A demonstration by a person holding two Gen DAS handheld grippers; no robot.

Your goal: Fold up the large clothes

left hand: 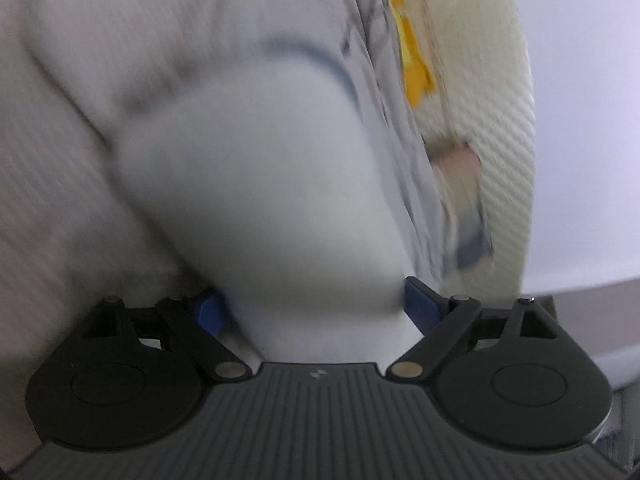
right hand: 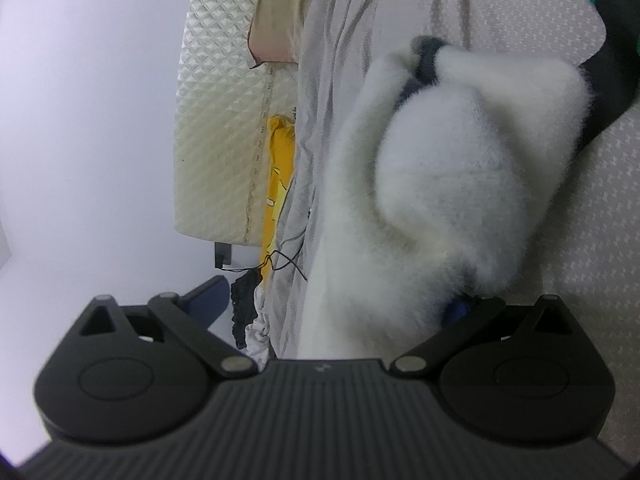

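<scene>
One grey bedsheet (right hand: 560,208) fills the view. One cream mattress (right hand: 216,120) stands at ten o'clock. One fluffy white garment (right hand: 440,200) lies on the sheet, between both grippers' spread jaws: left gripper (left hand: 316,304) and right gripper (right hand: 332,300) each gape open.
</scene>
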